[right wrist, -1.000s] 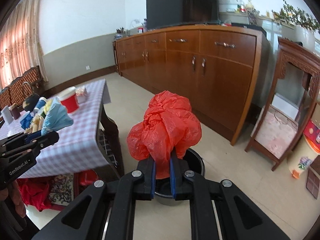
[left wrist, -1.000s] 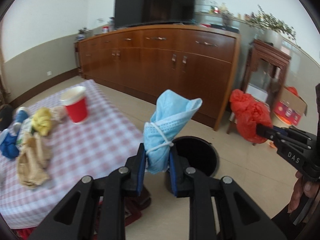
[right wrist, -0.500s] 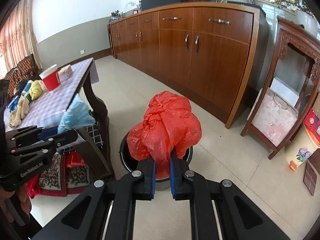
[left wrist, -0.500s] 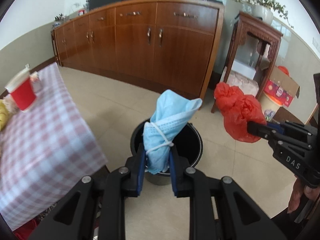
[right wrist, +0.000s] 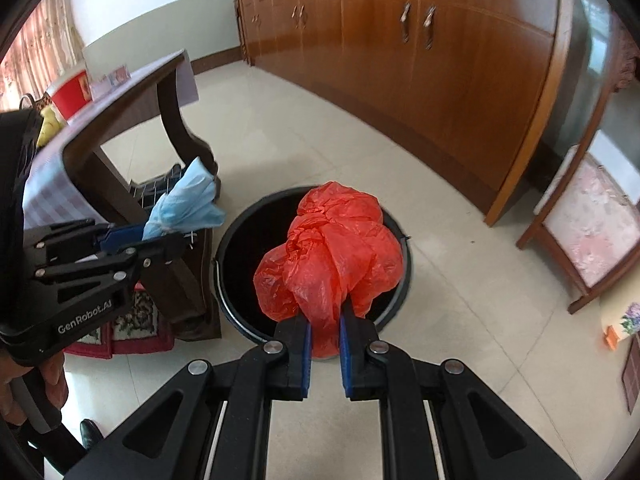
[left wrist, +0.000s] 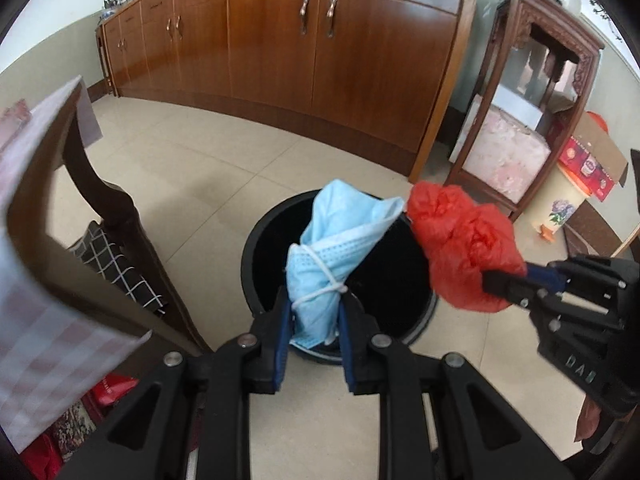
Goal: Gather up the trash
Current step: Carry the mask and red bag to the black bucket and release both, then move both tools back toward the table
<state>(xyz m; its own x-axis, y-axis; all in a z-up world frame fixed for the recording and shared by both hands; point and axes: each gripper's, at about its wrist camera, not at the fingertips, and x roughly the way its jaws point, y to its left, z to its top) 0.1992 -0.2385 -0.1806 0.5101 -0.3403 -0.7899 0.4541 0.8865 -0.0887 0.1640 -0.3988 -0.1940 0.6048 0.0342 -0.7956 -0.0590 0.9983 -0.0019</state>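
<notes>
My left gripper (left wrist: 314,320) is shut on a crumpled blue face mask (left wrist: 336,240) and holds it above the open black bin (left wrist: 264,248) on the floor. My right gripper (right wrist: 325,328) is shut on a bunched red plastic bag (right wrist: 332,252) and holds it over the same bin (right wrist: 248,232). In the left wrist view the red bag (left wrist: 460,248) hangs over the bin's right rim. In the right wrist view the mask (right wrist: 188,200) sits at the bin's left edge, in the left gripper (right wrist: 172,236).
A dark wooden table with a checked cloth (left wrist: 36,320) stands just left of the bin; its leg (right wrist: 180,136) is close to the rim. A long wooden sideboard (left wrist: 320,40) runs along the back. A carved side stand (left wrist: 532,92) and boxes (left wrist: 588,160) are at the right.
Both grippers have moved forward and down from the table side to just above the bin, carrying the mask and the red bag. Both holds are unchanged.
</notes>
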